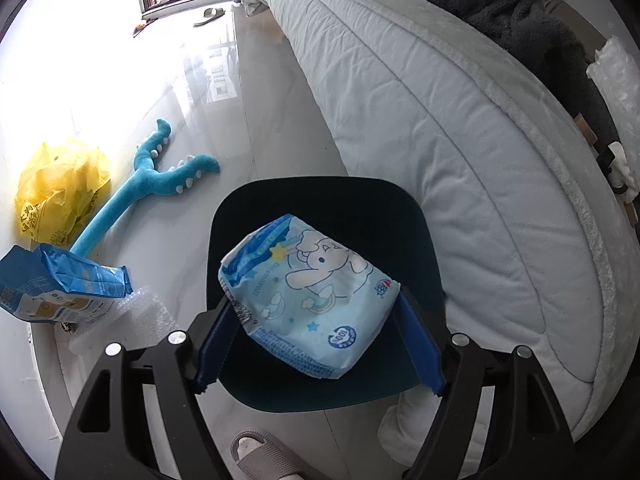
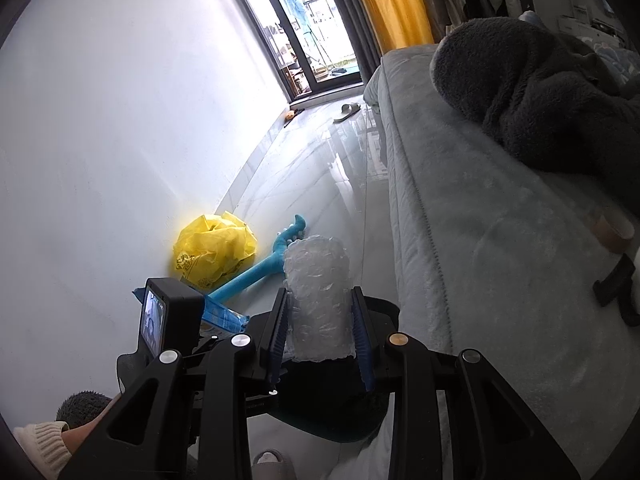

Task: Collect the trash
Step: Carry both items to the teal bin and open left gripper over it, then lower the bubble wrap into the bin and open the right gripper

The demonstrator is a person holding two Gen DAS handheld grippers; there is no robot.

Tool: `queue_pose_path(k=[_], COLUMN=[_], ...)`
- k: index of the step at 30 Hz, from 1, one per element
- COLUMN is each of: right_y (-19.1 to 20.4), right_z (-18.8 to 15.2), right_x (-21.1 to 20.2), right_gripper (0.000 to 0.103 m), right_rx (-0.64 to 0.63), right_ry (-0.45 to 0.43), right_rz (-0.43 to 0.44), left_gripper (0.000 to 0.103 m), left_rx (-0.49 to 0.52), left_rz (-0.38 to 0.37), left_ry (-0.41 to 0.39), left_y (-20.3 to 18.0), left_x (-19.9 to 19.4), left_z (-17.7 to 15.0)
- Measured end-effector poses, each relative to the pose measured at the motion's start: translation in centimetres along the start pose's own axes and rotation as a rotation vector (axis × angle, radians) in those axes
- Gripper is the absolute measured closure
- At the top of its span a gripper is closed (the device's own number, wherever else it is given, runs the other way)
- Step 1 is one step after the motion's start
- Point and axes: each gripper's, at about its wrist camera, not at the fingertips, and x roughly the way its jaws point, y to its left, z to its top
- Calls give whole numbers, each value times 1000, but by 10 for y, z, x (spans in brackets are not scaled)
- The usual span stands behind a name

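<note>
My left gripper [image 1: 316, 308] is shut on a light blue wet-wipe pack [image 1: 308, 296] with a cartoon elephant, held above a dark bin [image 1: 312, 208]. My right gripper [image 2: 320, 312] is shut on a roll of clear bubble wrap [image 2: 318, 300], held upright over the same dark bin [image 2: 332, 408]. On the floor lie a crumpled yellow plastic bag [image 1: 60, 188] [image 2: 212, 254], a blue snack bag [image 1: 52, 288] [image 2: 224, 318] and a sheet of bubble wrap [image 1: 124, 320]. The left gripper's camera body [image 2: 168, 312] shows in the right wrist view.
A teal plush toy [image 1: 140, 192] [image 2: 260, 268] lies on the glossy floor beside the yellow bag. A bed with a pale quilt [image 1: 460, 128] [image 2: 480, 240] and a dark blanket [image 2: 540, 92] runs along the right. A white wall [image 2: 120, 140] is at left. Slippers [image 1: 210, 16] lie by the balcony door.
</note>
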Motion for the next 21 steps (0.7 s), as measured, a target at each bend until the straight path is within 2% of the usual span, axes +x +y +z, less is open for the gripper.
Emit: queue_pose_path(k=[5,6,10,14,21], right_y=[13,13,19,23,27], right_z=[-5,-5,-10,-14,-23], right_x=[20,25,44,59,82], right_gripper=[72,72,72,72,72], right_rx=[-17,-18,-18,-17,-8], right_ry=[42,49,85,112,158], right_rz=[-1,-1,-5,-8,-15], left_gripper=[19,16,15,15,15], left_rx=[-26,-25,-14,-30,-57], left_rz=[-32,-33,-29,-27,-20], left_ry=[27,27,11,-24,-132], left_y=[17,19,25,36,54], left_x=[7,6,0,-11,-46], left_z=[-3,-3,-4,-3,0])
